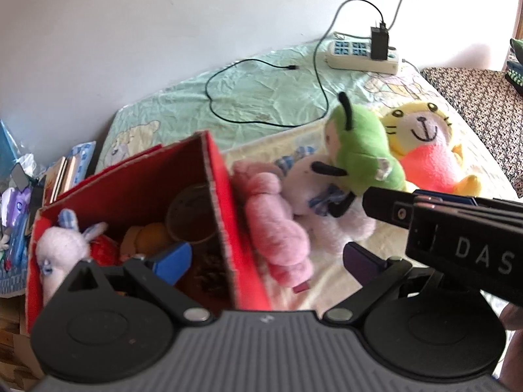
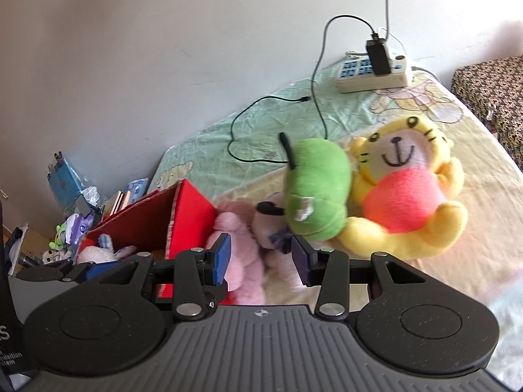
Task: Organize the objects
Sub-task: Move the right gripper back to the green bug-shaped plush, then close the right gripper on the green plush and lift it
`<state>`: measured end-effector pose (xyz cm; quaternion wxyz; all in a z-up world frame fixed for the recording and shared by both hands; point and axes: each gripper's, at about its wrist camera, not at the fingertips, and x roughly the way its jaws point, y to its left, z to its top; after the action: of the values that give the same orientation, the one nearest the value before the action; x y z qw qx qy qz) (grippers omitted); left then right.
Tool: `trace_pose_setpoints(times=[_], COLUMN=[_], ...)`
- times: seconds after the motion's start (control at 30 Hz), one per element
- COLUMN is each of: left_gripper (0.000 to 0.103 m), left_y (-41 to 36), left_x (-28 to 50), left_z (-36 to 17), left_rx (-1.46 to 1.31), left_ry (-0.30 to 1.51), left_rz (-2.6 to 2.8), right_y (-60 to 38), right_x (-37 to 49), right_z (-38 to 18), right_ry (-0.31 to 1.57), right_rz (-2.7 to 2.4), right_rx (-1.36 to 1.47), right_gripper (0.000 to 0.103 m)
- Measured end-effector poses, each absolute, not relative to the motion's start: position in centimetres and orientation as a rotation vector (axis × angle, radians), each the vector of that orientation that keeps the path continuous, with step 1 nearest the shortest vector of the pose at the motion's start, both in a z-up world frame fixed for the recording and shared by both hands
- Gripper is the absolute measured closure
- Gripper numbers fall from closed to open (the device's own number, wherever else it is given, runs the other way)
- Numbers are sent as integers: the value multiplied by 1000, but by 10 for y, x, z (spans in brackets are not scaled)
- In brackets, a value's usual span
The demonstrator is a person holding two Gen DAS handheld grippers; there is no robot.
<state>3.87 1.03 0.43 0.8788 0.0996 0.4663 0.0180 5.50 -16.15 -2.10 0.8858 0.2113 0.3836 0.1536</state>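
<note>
Your left tool sits nearest, its fingers spread wide and empty: the blue pad hangs inside the red box and the other pad is outside it, so the tool straddles the box's right wall. Across the right of that view runs the side of your right tool, printed with the white letters "DAS"; the rest is cut off. In the right wrist view a black strip at the lower left edge carries white print, only fragments of which show, too partial to read.

Your right tool is partly open and grips nothing; its fingers frame the pink plush and the white plush below them, and you cannot tell whether either pad touches.

Four plush toys lie on the bed just beside the box: the pink plush against the box wall, the white plush with black ears next to it, a green plush leaning on top, and a yellow plush with a pink belly furthest right. A small tag on the green plush is too small to read.

Inside the box you can count one white rabbit plush, plus something orange and something red, both partly hidden.

One power strip with one black charger plugged in lies at the far end of the bed.
</note>
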Motion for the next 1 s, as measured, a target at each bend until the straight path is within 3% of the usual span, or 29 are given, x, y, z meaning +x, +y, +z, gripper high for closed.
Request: trace_pose_setpoints(times=[0.6, 1.0], left_gripper=[4, 6], left_y=[-28, -23], left_x=[66, 107], left_z=[-23, -23], left_rx=[123, -47], left_ry=[1053, 970], left_rz=[16, -76], right_y=[-220, -240], right_x=[85, 131], right_z=[-44, -61], right_ry=[859, 826], right_rz=[353, 443], right_rx=[495, 661], right_gripper=[59, 58])
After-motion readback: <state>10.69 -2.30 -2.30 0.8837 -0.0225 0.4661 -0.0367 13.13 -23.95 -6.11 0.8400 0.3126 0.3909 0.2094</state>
